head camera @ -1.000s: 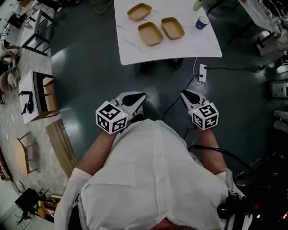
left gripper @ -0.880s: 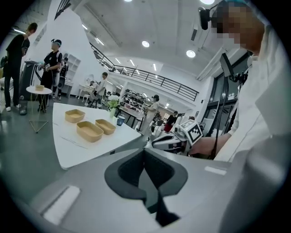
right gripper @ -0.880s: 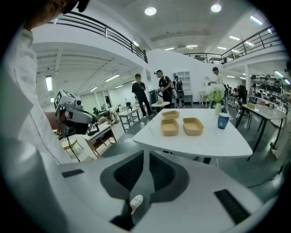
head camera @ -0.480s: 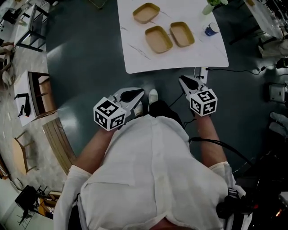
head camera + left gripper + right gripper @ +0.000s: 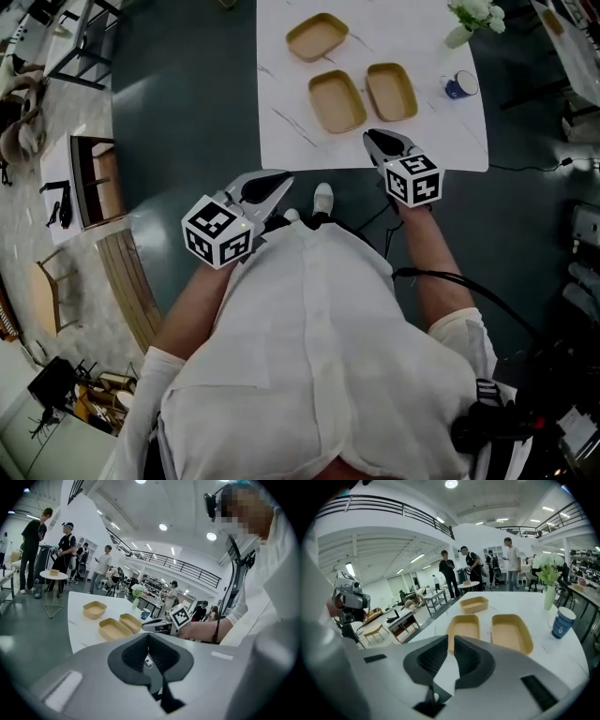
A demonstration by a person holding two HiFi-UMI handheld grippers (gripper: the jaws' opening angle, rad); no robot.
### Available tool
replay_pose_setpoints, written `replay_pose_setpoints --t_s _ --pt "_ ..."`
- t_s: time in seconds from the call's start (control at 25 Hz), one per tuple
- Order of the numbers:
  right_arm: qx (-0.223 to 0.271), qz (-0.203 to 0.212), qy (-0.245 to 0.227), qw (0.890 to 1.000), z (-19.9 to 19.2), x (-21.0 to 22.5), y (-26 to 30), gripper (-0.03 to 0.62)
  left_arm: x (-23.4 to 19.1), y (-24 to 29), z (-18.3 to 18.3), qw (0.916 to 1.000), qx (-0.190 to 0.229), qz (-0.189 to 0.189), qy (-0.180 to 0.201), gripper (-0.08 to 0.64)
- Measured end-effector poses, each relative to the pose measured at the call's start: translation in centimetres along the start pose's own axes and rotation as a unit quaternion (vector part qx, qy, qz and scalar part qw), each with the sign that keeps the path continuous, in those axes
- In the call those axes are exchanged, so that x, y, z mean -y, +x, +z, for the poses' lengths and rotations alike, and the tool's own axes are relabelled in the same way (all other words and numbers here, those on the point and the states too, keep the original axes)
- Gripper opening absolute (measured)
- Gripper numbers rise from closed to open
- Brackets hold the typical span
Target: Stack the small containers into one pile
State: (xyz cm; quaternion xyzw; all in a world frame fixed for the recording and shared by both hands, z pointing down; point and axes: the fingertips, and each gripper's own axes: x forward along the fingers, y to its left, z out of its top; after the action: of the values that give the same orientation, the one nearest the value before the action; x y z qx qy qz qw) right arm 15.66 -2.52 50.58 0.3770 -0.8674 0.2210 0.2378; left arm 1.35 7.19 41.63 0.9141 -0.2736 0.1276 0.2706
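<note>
On the white table (image 5: 291, 141) lie three tan tubs, all empty and open side up. The middle tub (image 5: 337, 100) and the right tub (image 5: 391, 91) lie side by side with a thin gap between them. The far tub (image 5: 318, 37) sits farther back, apart from the other two. Each tub rests on the table by itself.

A blue cup (image 5: 459, 85) stands to the right of the right tub. White flowers (image 5: 476, 13) stand behind the cup, near the table's back corner.

A person in a white shirt (image 5: 309, 356) stands at the near side of the table and holds a pair of tongs in each hand.

The right tongs (image 5: 370, 138) reach over the near edge of the table. Their tips are near the front ends of the middle tub and the right tub, and I cannot tell if they touch either. They are pressed together with nothing in them.

The left tongs (image 5: 279, 181) are off the table, over the dark floor (image 5: 187, 122), just before the near left corner. They are pressed together too and pinch nothing. They point toward the table.
</note>
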Motion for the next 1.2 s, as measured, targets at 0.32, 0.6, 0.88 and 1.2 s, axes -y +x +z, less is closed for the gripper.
replay_pose_setpoints --t_s 0.32,0.6,0.88,1.2 --pt "-0.041 -0.015 -0.018 0.999 1.3 4.2 5.6 0.043 -3.3 0.3 2.1 0.9999 0.005 0.005 -0.010 0.008" --pt "-0.104 -0.049 -0.025 0.993 0.7 7.5 9.9 0.083 -7.6 -1.0 4.1 0.9999 -0.003 -0.014 -0.005 0.008" --pt "-0.147 -0.074 -0.009 0.986 -0.4 9.1 12.3 0.083 -12.0 -2.8 4.7 0.9997 -0.010 -0.018 -0.012 0.008" --pt "-0.179 -0.087 0.002 0.980 -1.0 9.2 13.1 0.026 -14.5 -2.7 5.1 0.9990 -0.022 -0.036 -0.009 0.008"
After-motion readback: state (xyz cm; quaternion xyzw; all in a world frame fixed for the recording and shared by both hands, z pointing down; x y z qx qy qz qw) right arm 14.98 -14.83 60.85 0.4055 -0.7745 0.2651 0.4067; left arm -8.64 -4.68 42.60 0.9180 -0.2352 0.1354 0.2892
